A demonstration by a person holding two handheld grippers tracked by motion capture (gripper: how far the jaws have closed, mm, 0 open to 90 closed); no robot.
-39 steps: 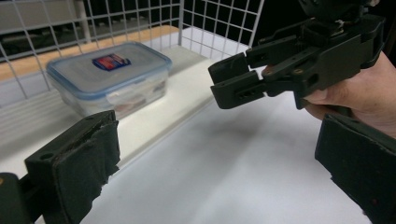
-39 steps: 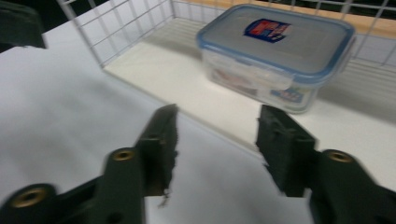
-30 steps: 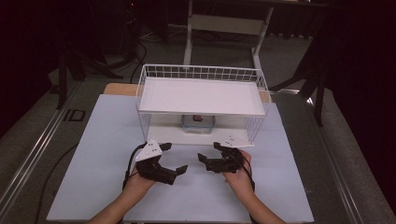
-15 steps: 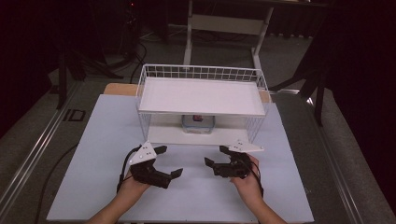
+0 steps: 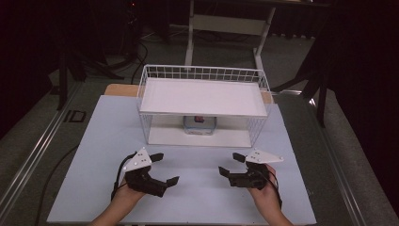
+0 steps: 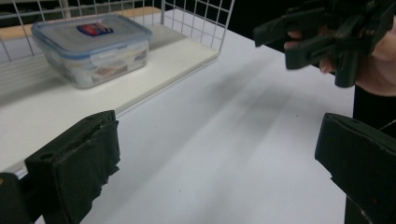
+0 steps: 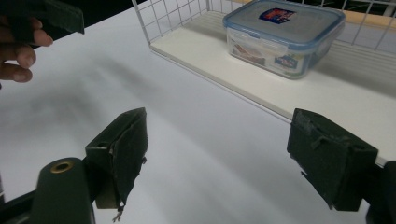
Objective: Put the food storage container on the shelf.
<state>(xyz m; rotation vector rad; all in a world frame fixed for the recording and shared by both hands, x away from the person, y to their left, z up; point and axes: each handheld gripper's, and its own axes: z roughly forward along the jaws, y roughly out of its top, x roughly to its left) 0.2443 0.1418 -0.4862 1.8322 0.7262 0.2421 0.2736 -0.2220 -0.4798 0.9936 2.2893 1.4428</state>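
- The left gripper point(image 5: 164, 168) is above the white table point(image 5: 103, 141), jaws spread wide with nothing between them.
- The right gripper point(image 5: 229, 164) mirrors it, jaws likewise spread and empty.
- A 2-level wire rack point(image 5: 203, 106) stands beyond both.
- A clear lidded container point(image 7: 283, 33) sits on the rack's lower shelf; its contents look like packets, though that is hard to tell.
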